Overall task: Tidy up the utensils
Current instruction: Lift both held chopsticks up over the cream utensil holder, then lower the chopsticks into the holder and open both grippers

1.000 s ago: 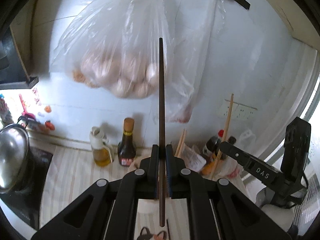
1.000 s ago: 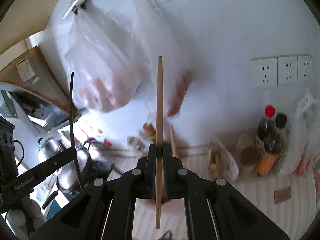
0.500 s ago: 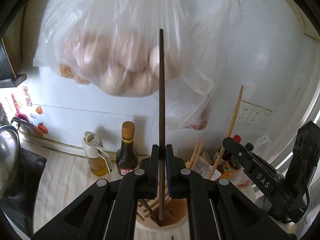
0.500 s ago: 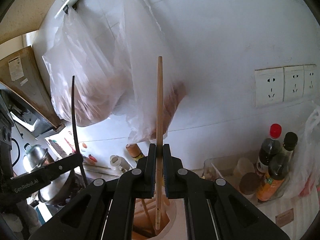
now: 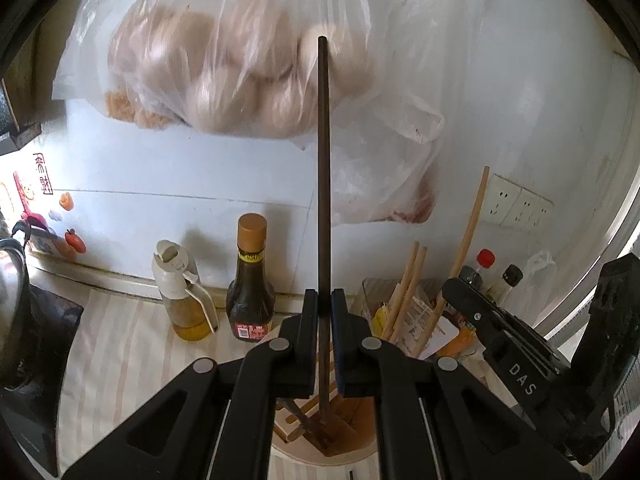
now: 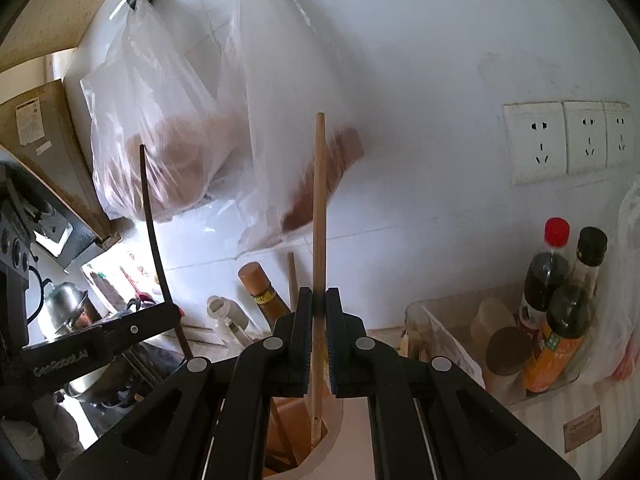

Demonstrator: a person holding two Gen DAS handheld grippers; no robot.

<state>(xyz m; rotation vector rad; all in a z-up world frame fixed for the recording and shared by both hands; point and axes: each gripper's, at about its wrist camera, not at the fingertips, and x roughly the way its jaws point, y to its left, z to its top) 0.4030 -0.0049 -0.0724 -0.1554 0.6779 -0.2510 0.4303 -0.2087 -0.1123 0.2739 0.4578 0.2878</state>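
My left gripper [image 5: 324,300] has its jaws pinched on a dark chopstick [image 5: 323,168], held upright; its lower tip stands inside the chopstick holder [image 5: 352,446], a round pale container with a wooden insert divided into compartments. Which compartment the tip sits in I cannot tell. A few light wooden sticks already lie slanted in the holder to the left of the tip.

My right gripper [image 6: 318,308] has its jaws clamped on a light wooden chopstick [image 6: 319,208], also upright, lower end just inside the holder's rim at its right side. In the left wrist view the same stick shows to the right, slanting above the right gripper's body.

Far right on the counter, a clear plastic bin [image 6: 448,312] holds a red-capped bottle [image 6: 546,264], a black-capped bottle [image 6: 586,256], a brown-lidded jar and some packets. Two light chopsticks [image 5: 406,284] stand propped just beyond the holder, near that bin.

Far left of the holder: an oil dispenser [image 5: 182,288] with yellow oil in its lower half, and beside it a dark sauce bottle [image 5: 250,280].

Hanging on the wall above: clear plastic bags [image 5: 240,60] with round pale pieces of food inside.
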